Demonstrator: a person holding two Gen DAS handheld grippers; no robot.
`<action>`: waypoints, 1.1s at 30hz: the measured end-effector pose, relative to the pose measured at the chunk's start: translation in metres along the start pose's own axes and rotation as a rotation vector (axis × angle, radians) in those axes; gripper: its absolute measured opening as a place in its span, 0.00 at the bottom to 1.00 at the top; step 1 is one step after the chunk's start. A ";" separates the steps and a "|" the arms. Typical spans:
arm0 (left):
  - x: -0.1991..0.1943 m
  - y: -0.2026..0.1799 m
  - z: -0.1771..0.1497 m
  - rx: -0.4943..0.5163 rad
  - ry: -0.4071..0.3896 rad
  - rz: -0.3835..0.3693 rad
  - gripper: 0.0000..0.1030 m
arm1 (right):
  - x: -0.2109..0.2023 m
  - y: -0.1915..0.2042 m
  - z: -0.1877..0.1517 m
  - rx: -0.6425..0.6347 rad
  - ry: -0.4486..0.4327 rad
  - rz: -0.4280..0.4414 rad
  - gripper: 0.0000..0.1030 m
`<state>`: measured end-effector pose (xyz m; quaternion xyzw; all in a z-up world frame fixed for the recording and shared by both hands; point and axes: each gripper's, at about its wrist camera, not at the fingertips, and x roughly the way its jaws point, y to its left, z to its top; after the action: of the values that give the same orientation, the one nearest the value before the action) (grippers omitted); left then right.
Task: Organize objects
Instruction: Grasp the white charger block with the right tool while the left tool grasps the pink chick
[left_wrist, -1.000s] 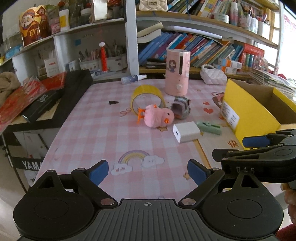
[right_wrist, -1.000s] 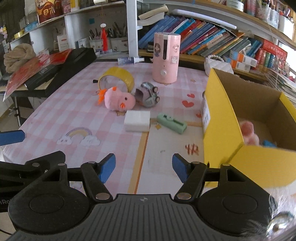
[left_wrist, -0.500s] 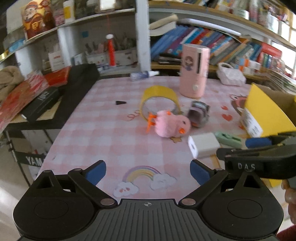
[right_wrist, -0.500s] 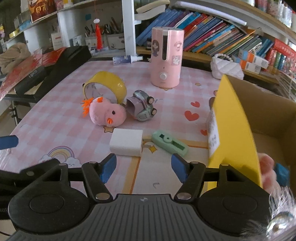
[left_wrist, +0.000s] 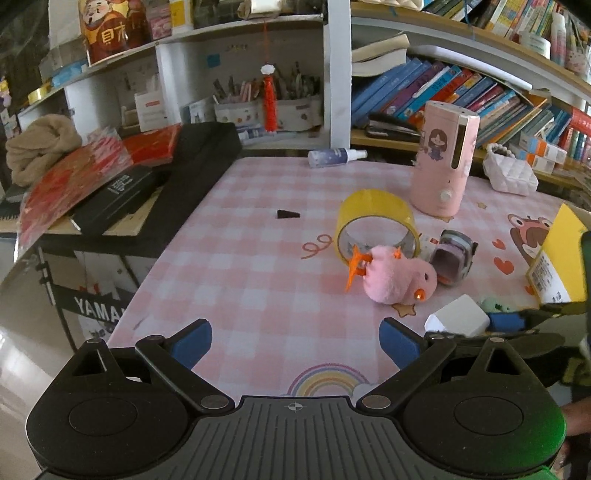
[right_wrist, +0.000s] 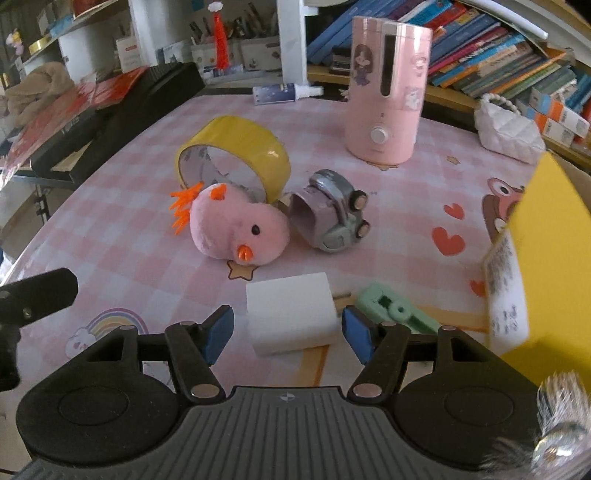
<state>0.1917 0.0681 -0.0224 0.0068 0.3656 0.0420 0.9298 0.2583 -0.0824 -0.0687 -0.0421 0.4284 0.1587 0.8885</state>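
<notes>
My right gripper (right_wrist: 287, 333) stands open low over the pink checked tablecloth, with a white block (right_wrist: 291, 314) between its blue pads; a narrow gap shows on both sides. Just right of the block lies a green clip-like item (right_wrist: 395, 310). Beyond it are a pink plush chick (right_wrist: 236, 229), a grey toy car (right_wrist: 332, 218) and a yellow tape roll (right_wrist: 236, 147). My left gripper (left_wrist: 295, 343) is open and holds nothing, left of the chick (left_wrist: 399, 278). In the left wrist view the right gripper's pad (left_wrist: 506, 321) sits beside the white block (left_wrist: 458, 319).
A yellow cardboard box (right_wrist: 546, 229) stands at the table's right. At the back are a pink humidifier (right_wrist: 384, 92), a spray bottle (right_wrist: 284, 92) and a white quilted bag (right_wrist: 506, 129). A small black piece (left_wrist: 288, 214) lies mid-table. Shelves of books rise behind; a black case (left_wrist: 192, 177) borders the left edge.
My right gripper came forward and down until the white block sat between its fingers. My left gripper slid left, so the objects shifted right in its view.
</notes>
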 end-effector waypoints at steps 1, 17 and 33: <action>0.001 -0.001 0.001 0.003 -0.003 -0.005 0.96 | 0.003 0.000 0.000 -0.002 0.009 -0.004 0.61; 0.056 -0.038 0.032 0.001 0.008 -0.180 0.95 | -0.031 -0.030 -0.005 -0.062 -0.048 -0.015 0.49; 0.115 -0.059 0.033 -0.014 0.096 -0.244 0.77 | -0.032 -0.035 -0.011 -0.123 -0.042 -0.029 0.49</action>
<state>0.3022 0.0195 -0.0791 -0.0463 0.4077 -0.0683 0.9094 0.2423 -0.1260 -0.0530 -0.0993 0.3984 0.1725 0.8953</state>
